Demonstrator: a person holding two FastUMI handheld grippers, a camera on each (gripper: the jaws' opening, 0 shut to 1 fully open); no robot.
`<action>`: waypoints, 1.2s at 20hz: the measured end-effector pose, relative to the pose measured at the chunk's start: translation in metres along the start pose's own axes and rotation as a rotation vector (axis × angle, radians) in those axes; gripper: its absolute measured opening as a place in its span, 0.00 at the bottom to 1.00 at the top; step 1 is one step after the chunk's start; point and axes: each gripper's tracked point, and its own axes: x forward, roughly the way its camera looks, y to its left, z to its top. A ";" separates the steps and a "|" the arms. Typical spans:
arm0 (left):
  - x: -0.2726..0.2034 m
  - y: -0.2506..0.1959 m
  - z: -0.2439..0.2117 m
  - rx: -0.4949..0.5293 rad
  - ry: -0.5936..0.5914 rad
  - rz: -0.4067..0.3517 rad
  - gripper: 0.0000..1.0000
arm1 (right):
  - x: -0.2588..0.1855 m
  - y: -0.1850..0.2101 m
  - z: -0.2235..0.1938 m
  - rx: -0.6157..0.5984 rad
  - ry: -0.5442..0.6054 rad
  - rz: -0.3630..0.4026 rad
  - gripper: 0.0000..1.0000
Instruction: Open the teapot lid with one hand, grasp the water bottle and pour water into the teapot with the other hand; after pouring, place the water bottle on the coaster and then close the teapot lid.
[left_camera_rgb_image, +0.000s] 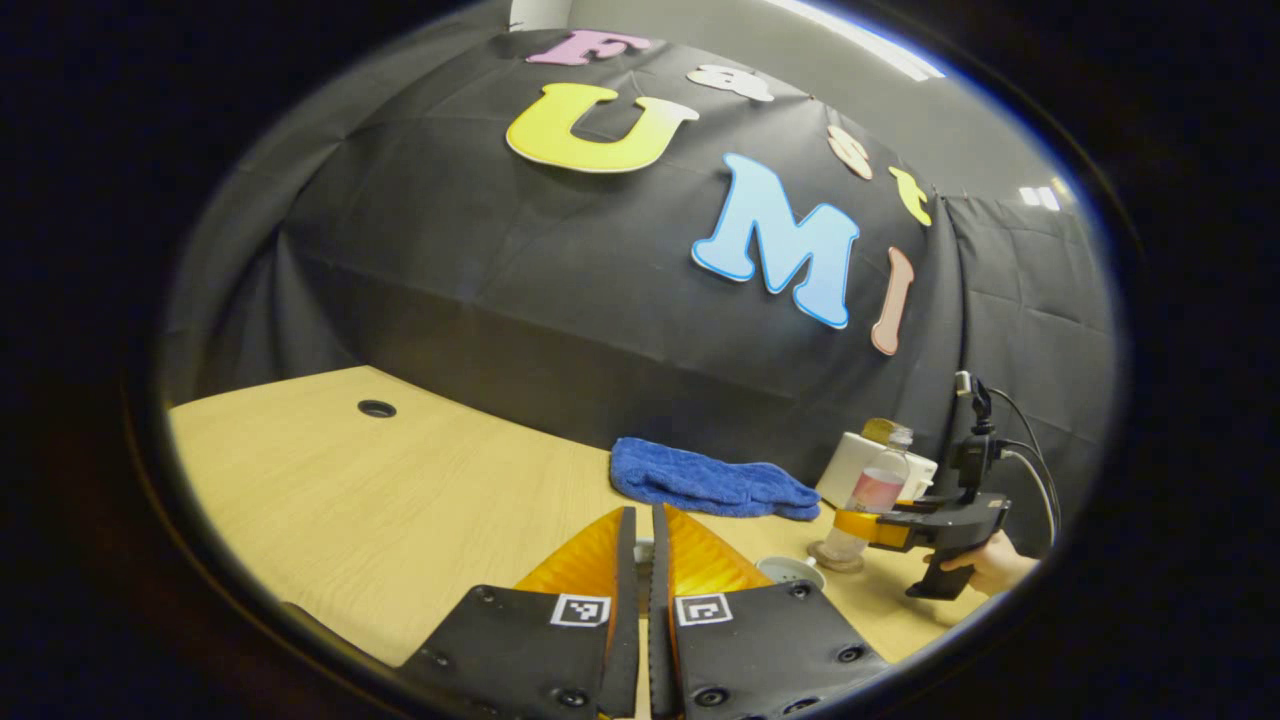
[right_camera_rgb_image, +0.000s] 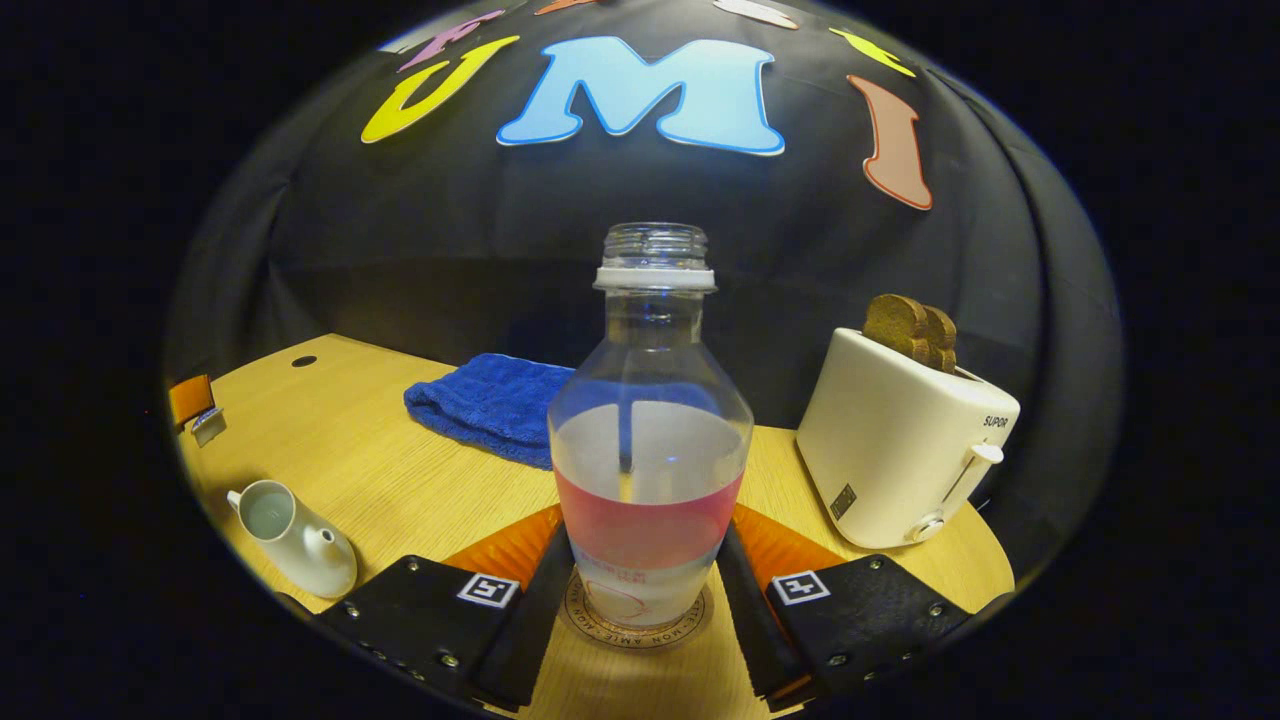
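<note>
Water bottle (right_camera_rgb_image: 650, 440), uncapped and half full, stands upright on the coaster (right_camera_rgb_image: 636, 615) between the right gripper (right_camera_rgb_image: 640, 560) fingers, which flank it, so pouring seems finished, while left of the bottle sits the open teapot (right_camera_rgb_image: 295, 540) and the left gripper (left_camera_rgb_image: 640, 560) fingers are nearly together, presumably keeping the lid, though I cannot tell.

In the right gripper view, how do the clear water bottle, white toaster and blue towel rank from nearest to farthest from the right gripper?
1. Clear water bottle: between the fingers, on the coaster.
2. White toaster: right, behind.
3. Blue towel: left, near the wall; close to the toaster's distance.
</note>
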 end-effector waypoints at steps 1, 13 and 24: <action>0.000 -0.001 0.000 0.000 0.002 -0.002 0.12 | -0.001 -0.002 -0.001 0.013 0.004 0.000 0.78; -0.002 -0.001 0.007 0.008 -0.018 -0.004 0.10 | -0.014 -0.005 0.008 0.069 -0.007 -0.009 0.99; -0.005 -0.054 0.013 0.149 -0.009 -0.091 0.11 | -0.091 0.003 0.010 0.100 -0.102 0.016 0.98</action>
